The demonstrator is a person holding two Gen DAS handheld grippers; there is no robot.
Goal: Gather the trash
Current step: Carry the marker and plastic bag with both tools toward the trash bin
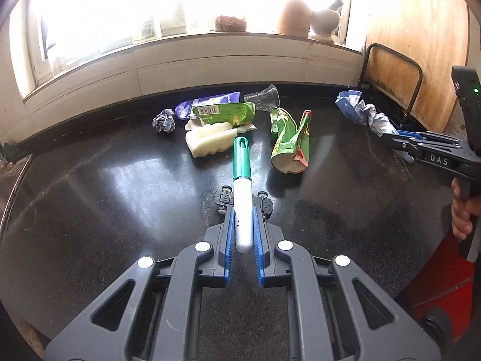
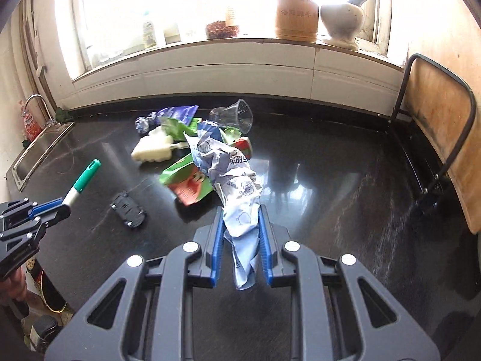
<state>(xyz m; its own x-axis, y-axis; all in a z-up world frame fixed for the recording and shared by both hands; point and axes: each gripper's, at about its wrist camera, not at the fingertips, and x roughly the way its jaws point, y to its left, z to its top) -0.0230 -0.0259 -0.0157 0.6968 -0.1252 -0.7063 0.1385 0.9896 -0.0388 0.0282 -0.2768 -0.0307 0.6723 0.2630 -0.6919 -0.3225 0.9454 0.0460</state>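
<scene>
The left gripper (image 1: 244, 210) is clamped on a marker (image 1: 242, 186). The pads grip the white barrel near its rear end, so most of the marker projects forward, clear of the jaws. Its long axis runs in line with the fingers, and the green cap (image 1: 242, 159) points away toward the far wall. The marker appears to be held above the counter (image 1: 90, 195) rather than resting on it, which suits carrying it off.

The right gripper (image 2: 240, 228) is closed narrowly on a crumpled wrapper (image 2: 231, 177), white with blue print. The pads pinch its lower tail, and the bulky crumpled part stands out past the fingertips. Its long axis also follows the fingers and points far. In the left wrist view this wrapper (image 1: 363, 111) sits at the far right, clear of the counter.

The remaining trash lies in a loose cluster at the far middle of the counter:
- a paper ball (image 1: 164, 121), leftmost;
- a purple packet (image 1: 207, 105);
- a green packet (image 1: 225, 112);
- a white foam piece (image 1: 207, 143);
- a clear cup (image 1: 264, 97) on its side;
- a green carton (image 1: 290, 144), crushed, with its open end facing near.

A toy car (image 2: 128, 210) lies near the left gripper. Judgement: both grippers are loaded, so the next step is disposal, and no bin is identifiable in either view.
</scene>
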